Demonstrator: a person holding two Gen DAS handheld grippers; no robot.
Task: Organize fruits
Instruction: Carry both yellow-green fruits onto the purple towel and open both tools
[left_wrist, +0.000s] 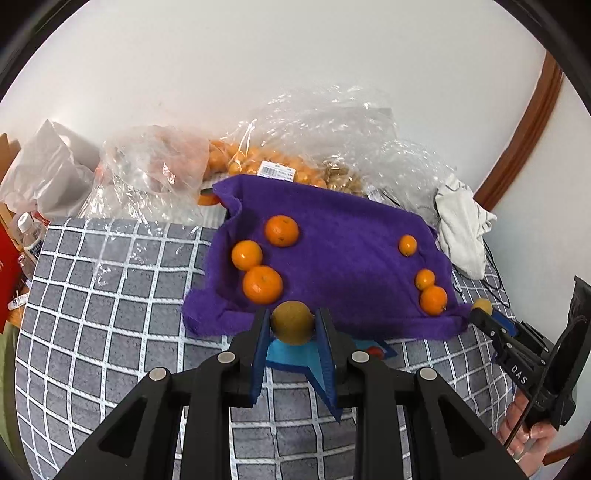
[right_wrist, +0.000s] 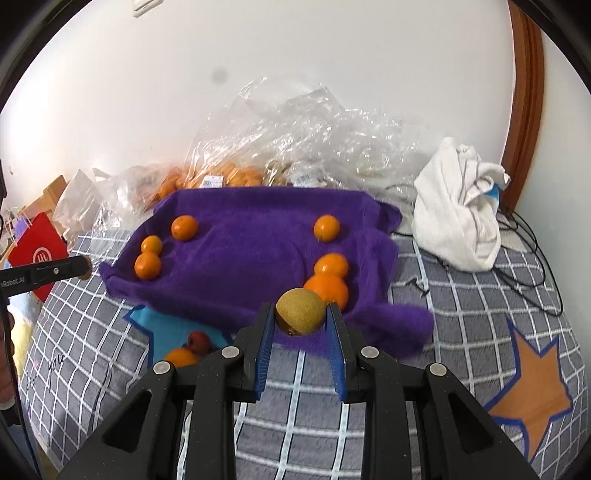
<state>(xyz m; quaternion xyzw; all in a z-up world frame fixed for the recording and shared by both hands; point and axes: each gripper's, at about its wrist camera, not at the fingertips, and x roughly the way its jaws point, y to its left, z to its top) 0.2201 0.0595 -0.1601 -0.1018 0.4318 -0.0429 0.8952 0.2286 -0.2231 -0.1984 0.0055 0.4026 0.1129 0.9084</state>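
My left gripper (left_wrist: 292, 323) is shut on a brown-green round fruit (left_wrist: 292, 322) just above the near edge of the purple cloth (left_wrist: 332, 251). My right gripper (right_wrist: 300, 313) is shut on a similar brown-green fruit (right_wrist: 300, 312) over the cloth's near right edge (right_wrist: 251, 254). Three oranges lie on the cloth's left side (left_wrist: 262, 284) and three smaller ones on its right side (left_wrist: 433, 300). The right gripper also shows in the left wrist view (left_wrist: 480, 310), holding its fruit.
Clear plastic bags of oranges (left_wrist: 243, 158) and a white cloth (right_wrist: 458, 214) lie behind the purple cloth. A blue star patch with an orange (right_wrist: 179, 357) and a red fruit (right_wrist: 198, 340) sits on the grey checked bedspread (right_wrist: 461, 295). A red box (right_wrist: 37, 251) stands at the left.
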